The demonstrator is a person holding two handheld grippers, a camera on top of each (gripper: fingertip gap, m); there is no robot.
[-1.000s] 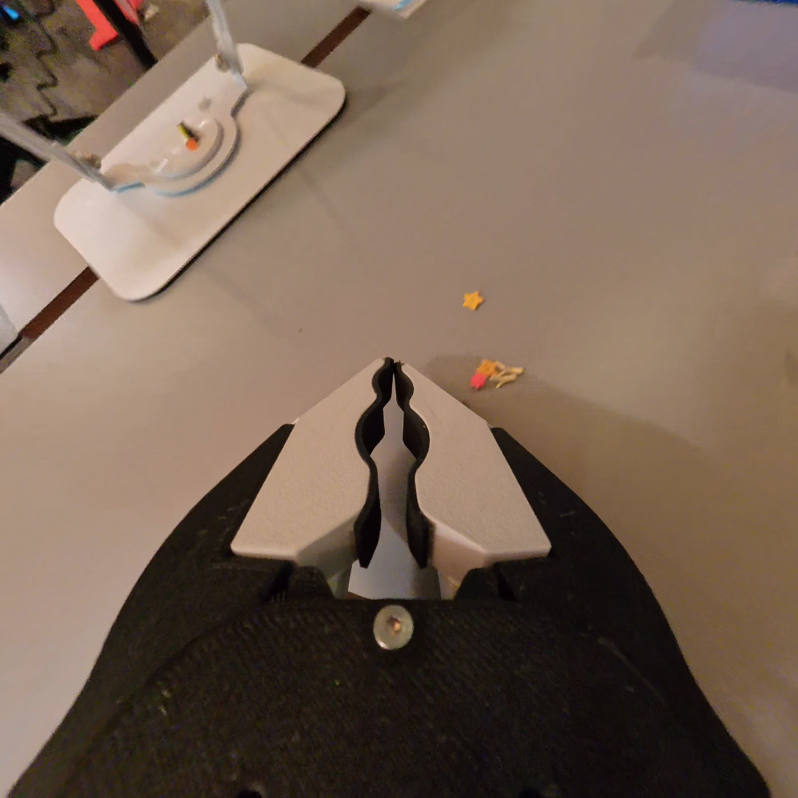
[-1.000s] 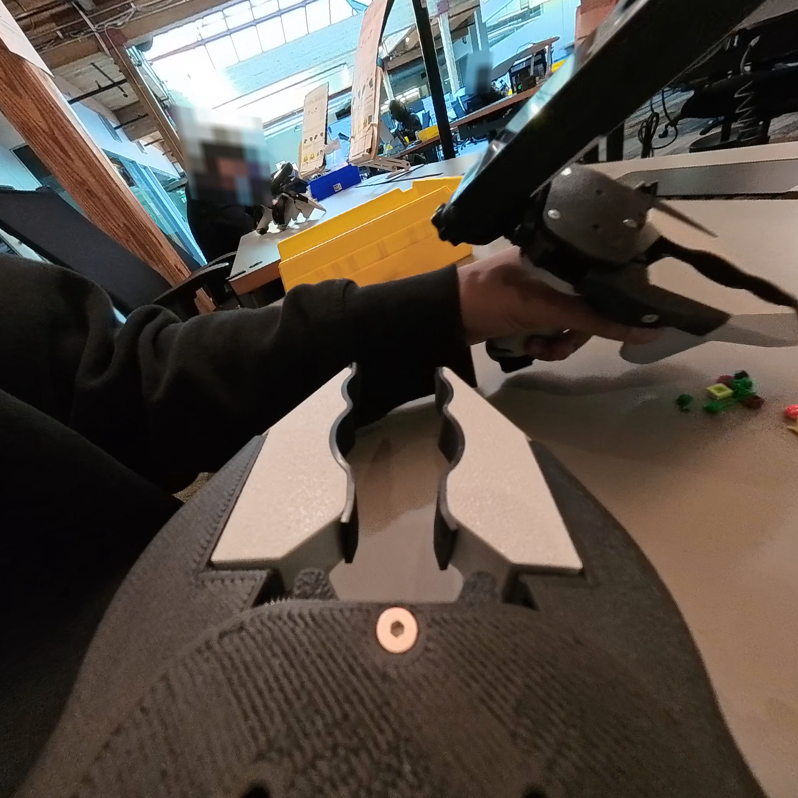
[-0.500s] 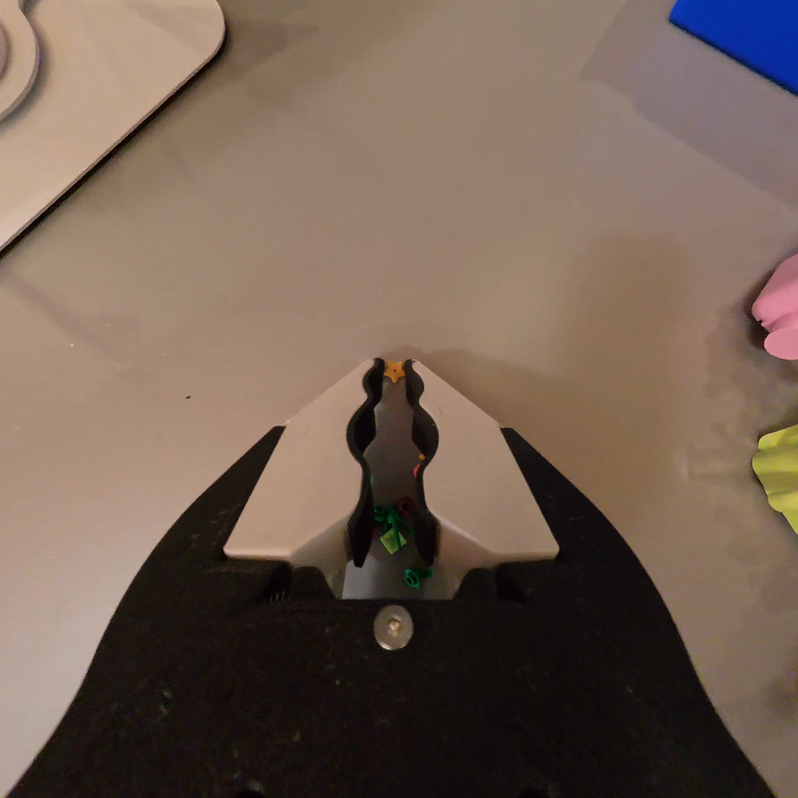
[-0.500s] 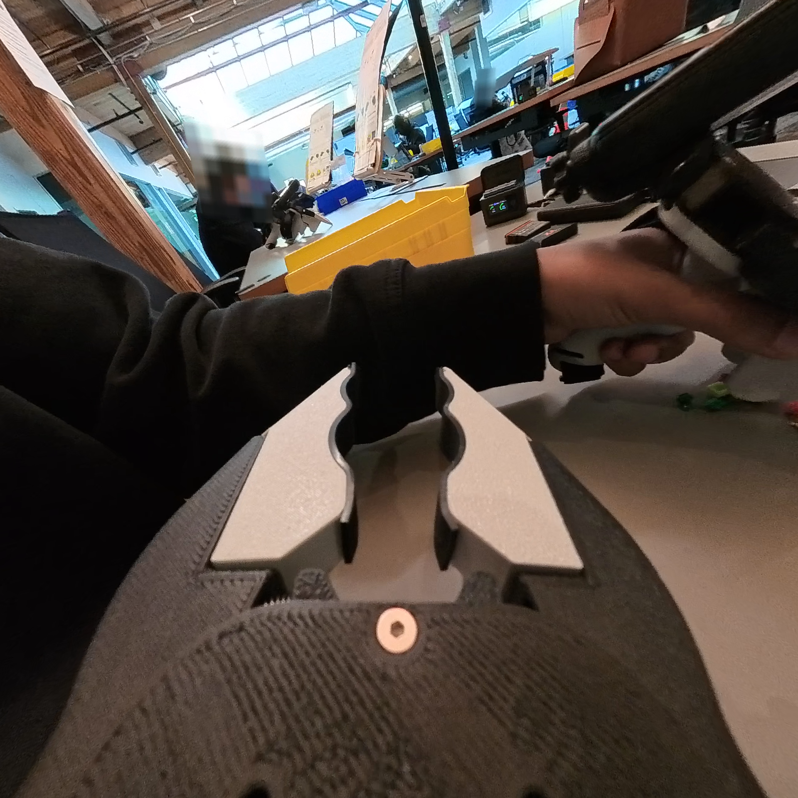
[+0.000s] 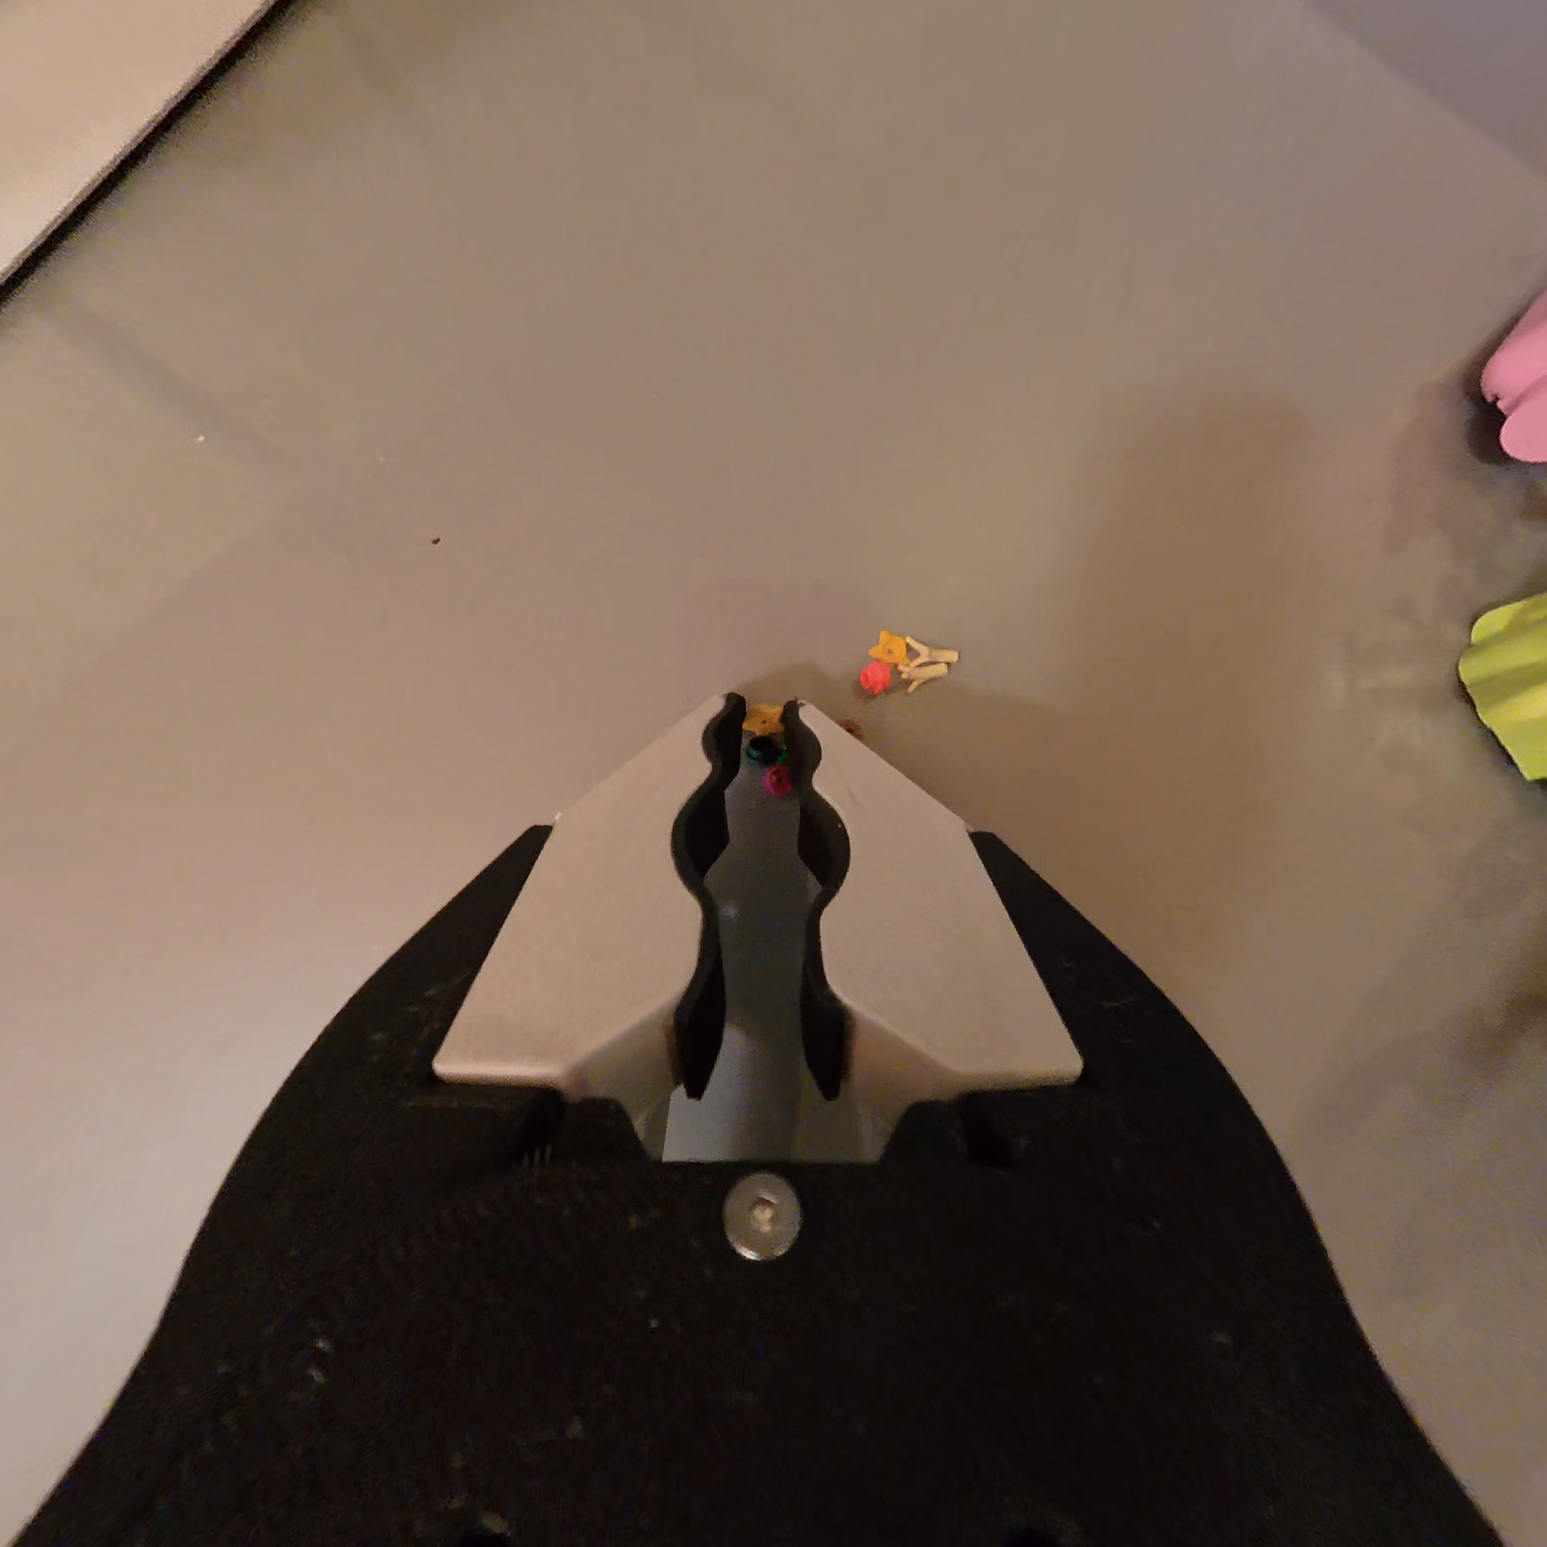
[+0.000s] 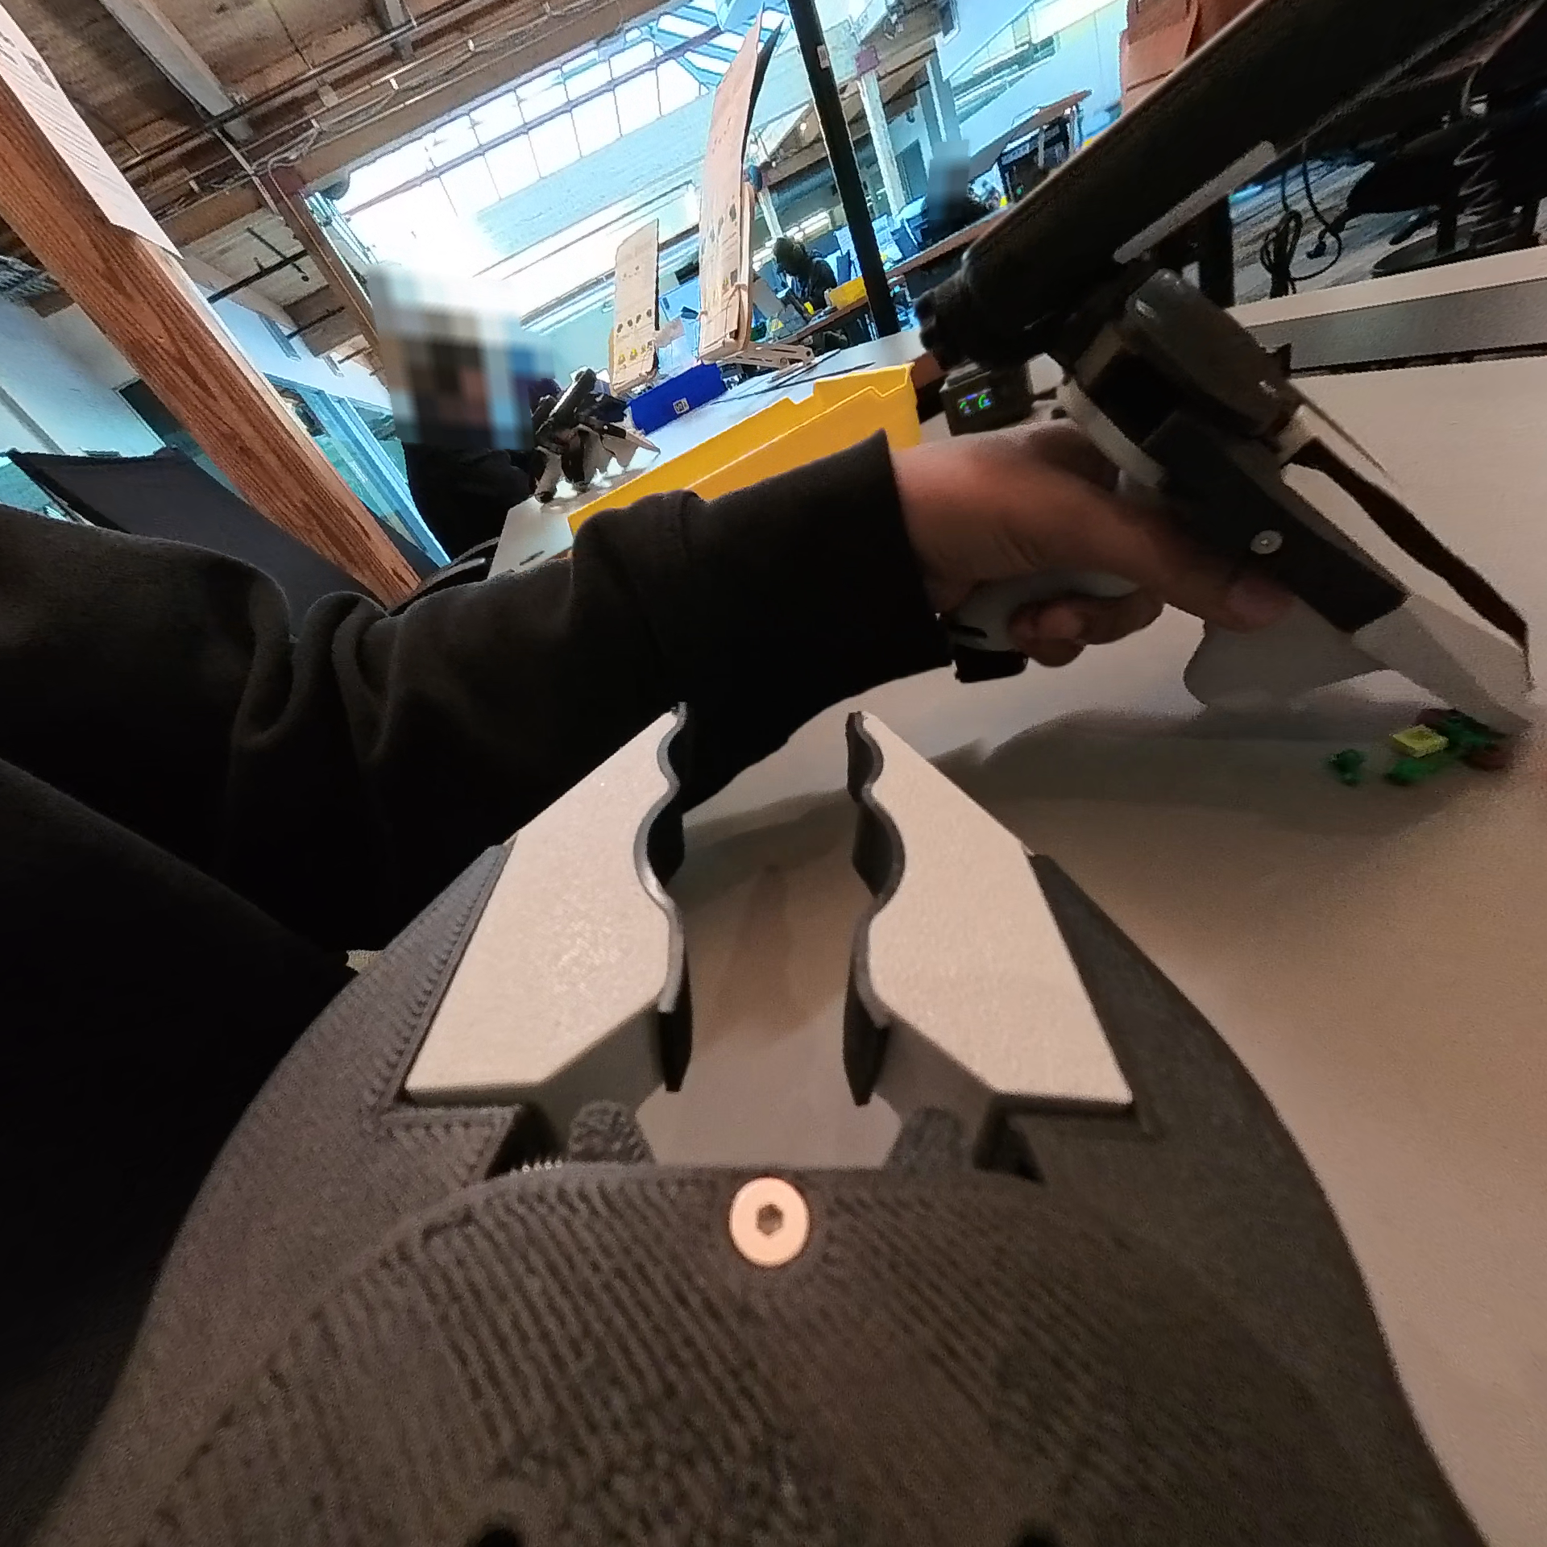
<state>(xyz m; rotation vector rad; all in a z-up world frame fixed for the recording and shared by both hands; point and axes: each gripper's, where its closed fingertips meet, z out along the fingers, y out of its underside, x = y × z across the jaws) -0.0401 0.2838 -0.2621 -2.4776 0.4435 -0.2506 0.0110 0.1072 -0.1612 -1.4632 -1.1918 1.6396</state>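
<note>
In the left wrist view my left gripper point(image 5: 763, 705) is shut on a small orange star piece point(image 5: 763, 718) pinched at its tips, low over the grey table point(image 5: 586, 418). A green ring point(image 5: 758, 749) and a magenta piece point(image 5: 778, 781) lie on the table under the fingers. A second orange star point(image 5: 887, 647), a red piece point(image 5: 875, 676) and cream bits point(image 5: 927, 661) lie just ahead to the right. My right gripper point(image 6: 766, 728) is open and empty above the table, beside the person's black sleeve point(image 6: 502, 670). The right wrist view shows the left gripper point(image 6: 1498, 711) angled down beside small green pieces point(image 6: 1415, 758).
A pink object point(image 5: 1519, 402) and a lime-green one point(image 5: 1507, 678) sit at the right edge. A white board's corner point(image 5: 84, 109) is at the far left. A yellow bin point(image 6: 753, 444) stands on another table behind the person's hand point(image 6: 1030, 536). The gap from one gripper's tips to the other's is roughly 20 cm.
The left gripper went to the lone orange star, closed on it and drew back with it; the table's other small pieces shifted in its view. The right gripper has stayed open in place.
</note>
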